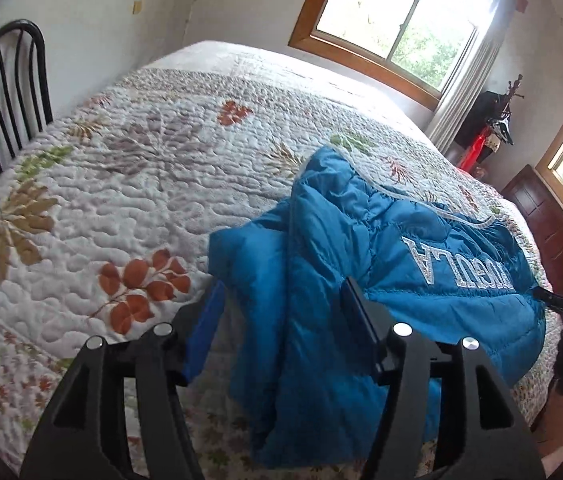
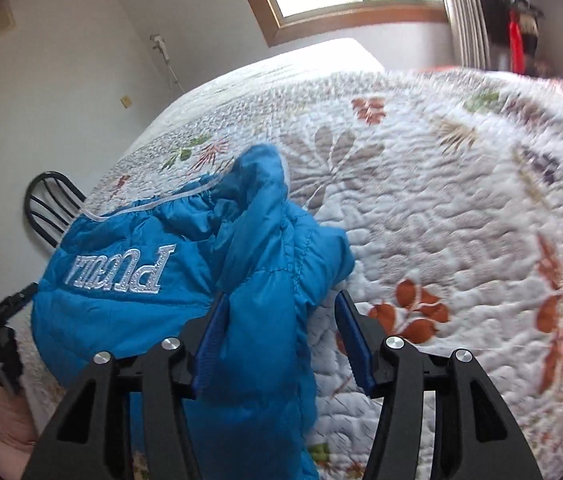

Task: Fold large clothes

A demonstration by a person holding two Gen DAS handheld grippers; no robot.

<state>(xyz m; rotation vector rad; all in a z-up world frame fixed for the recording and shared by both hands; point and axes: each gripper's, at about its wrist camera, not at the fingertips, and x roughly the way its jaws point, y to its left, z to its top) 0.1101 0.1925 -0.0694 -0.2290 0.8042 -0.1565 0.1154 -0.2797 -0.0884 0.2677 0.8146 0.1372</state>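
Your left tool [image 1: 281, 300] is standing open, a fold of the blue jacket [image 1: 381, 248] lying loose between its fingers. Your right tool [image 2: 279, 308] is also open around the jacket's other side. The jacket is lying on the bed [image 1: 121, 184], near its edge.

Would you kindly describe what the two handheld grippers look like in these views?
Both look alike. The left gripper and right gripper have matte black, angular linkage arms with cut-out slots and round silver pivot pins. Each finger carries a ribbed blue pad. No cables, markings or sleeves show.
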